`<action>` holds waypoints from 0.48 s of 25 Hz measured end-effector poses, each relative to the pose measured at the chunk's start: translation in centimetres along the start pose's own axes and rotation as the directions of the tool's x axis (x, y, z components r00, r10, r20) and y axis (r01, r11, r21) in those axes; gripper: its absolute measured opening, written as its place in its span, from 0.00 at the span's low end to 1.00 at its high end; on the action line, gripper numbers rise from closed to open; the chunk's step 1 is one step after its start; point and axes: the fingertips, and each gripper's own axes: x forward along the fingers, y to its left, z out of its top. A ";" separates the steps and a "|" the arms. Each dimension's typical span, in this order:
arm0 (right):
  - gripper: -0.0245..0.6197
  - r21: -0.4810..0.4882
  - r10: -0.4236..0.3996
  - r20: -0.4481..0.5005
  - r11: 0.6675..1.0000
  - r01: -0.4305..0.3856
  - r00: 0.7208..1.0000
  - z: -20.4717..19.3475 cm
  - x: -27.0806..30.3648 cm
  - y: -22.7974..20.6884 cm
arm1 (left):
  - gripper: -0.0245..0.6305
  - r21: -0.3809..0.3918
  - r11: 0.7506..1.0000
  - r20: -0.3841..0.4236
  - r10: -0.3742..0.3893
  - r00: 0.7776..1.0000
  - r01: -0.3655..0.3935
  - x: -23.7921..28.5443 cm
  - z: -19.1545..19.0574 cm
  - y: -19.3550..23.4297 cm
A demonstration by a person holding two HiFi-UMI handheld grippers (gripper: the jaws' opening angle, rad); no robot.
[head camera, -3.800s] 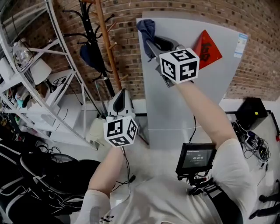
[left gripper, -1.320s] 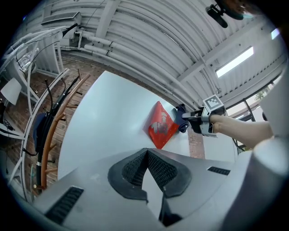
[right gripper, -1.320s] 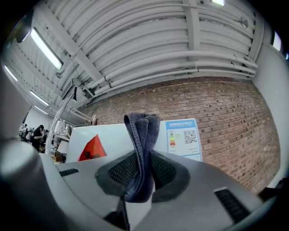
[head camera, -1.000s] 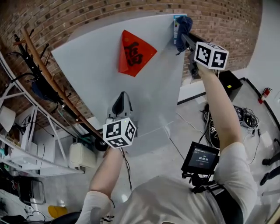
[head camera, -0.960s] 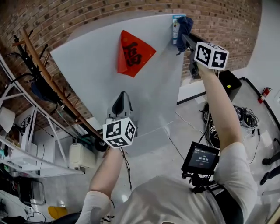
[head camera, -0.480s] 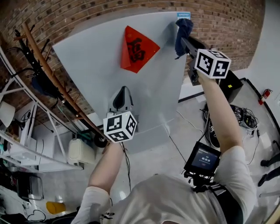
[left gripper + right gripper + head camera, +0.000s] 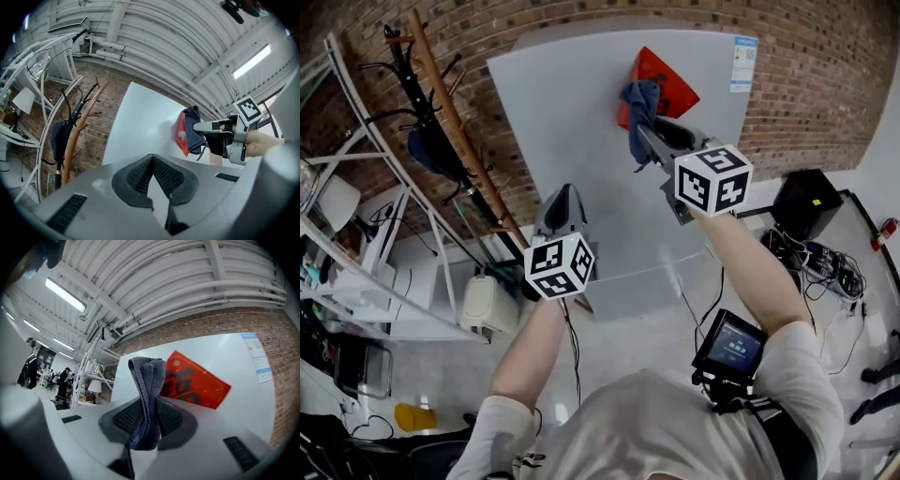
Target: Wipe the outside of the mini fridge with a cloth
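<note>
The mini fridge (image 7: 572, 122) is a pale grey box against a brick wall, with a red diamond sticker (image 7: 667, 77) and a small label (image 7: 743, 64) near its top. A dark blue cloth (image 7: 641, 111) hangs bunched from my right gripper (image 7: 641, 133), which is shut on it and holds it against the fridge face beside the sticker. In the right gripper view the cloth (image 7: 147, 394) stands folded between the jaws, with the red sticker (image 7: 199, 384) behind. My left gripper (image 7: 562, 195) is shut and empty, lower and left, short of the fridge (image 7: 140, 119).
A wooden coat rack (image 7: 441, 122) with a dark garment stands left of the fridge, and white wire shelving (image 7: 356, 197) lies further left. A white canister (image 7: 486, 305) sits on the floor. A black box (image 7: 806, 202) and cables (image 7: 825, 272) are to the right.
My right gripper has carried the cloth from the fridge's upper right corner by the label leftward to the red sticker. The left gripper has kept its place.
</note>
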 end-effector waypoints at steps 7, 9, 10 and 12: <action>0.17 -0.049 0.115 -0.072 0.992 -0.119 0.991 -4.1 6.3 9.6 | 0.04 0.033 0.995 -0.013 0.095 0.995 -0.095 -3.5 0.8 5.7; 0.17 -0.051 0.130 -0.088 0.990 -0.135 0.988 -5.4 8.0 11.5 | 0.04 0.042 0.993 -0.017 0.115 0.993 -0.114 -4.4 0.9 6.9; 0.17 -0.052 0.136 -0.094 0.989 -0.141 0.986 -5.9 8.7 12.2 | 0.04 0.046 0.991 -0.019 0.125 0.992 -0.124 -4.9 1.0 7.5; 0.17 -0.060 0.143 -0.103 0.987 -0.149 0.984 -6.6 10.2 13.5 | 0.04 0.055 0.989 -0.021 0.142 0.990 -0.140 -5.6 1.1 8.7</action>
